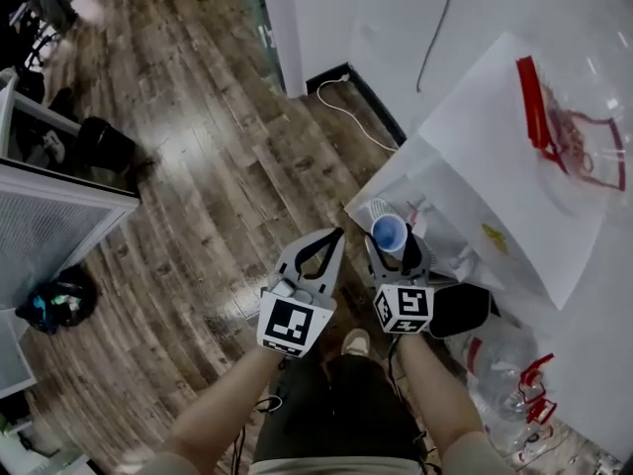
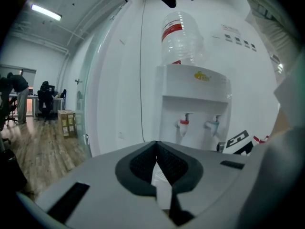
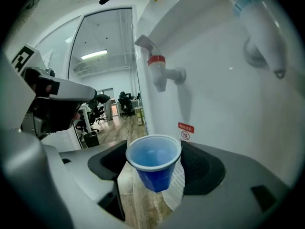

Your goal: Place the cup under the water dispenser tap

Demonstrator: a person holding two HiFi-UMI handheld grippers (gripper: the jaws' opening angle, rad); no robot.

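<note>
The right gripper (image 3: 156, 167) holds the blue cup (image 3: 152, 152) upright between its half-open jaws, just below the red tap (image 3: 157, 73). The left gripper (image 2: 156, 149) is closed and empty.

Dark wood-plank floor (image 1: 218, 166) everywhere, kinda glossy where the light hits it. White wall (image 1: 396, 18) with a black baseboard (image 1: 381, 107) and a white cable (image 1: 346, 117) trailing beside it. Further back there's a glass partition (image 2: 93, 80), stacked cardboard boxes (image 2: 66, 123), an office chair (image 2: 46, 104) and a ceiling strip light (image 2: 46, 12).
</note>
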